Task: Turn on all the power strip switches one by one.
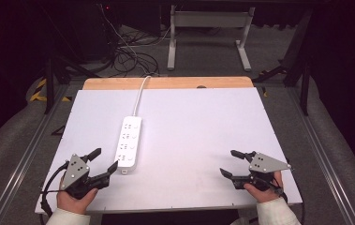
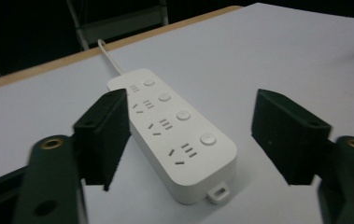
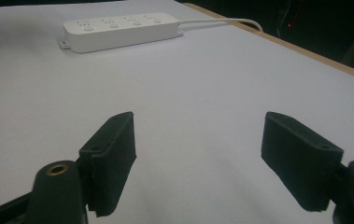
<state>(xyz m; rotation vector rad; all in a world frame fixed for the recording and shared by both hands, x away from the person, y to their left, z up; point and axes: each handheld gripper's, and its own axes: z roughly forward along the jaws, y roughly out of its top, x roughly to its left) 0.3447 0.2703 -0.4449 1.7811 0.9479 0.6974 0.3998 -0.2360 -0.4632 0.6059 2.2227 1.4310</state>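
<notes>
Lying near the left gripper (image 1: 104,165), the power strip (image 1: 129,143) trails its cord (image 1: 140,93) away.

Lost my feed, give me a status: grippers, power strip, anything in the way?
Left gripper open, nearing power strip. Right gripper open, off to the side. Strip flat on table, nothing between.

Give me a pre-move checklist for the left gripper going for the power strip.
1. Left gripper jaws open: ok.
2. Jaws empty: ok.
3. Power strip flat on the white table: ok.
4. Left gripper aimed at the strip's near end, seen in the left gripper view: ok.
5. Right gripper open and well apart from the strip: ok.
6. Cable plugged in at its far end: cannot tell.
</notes>
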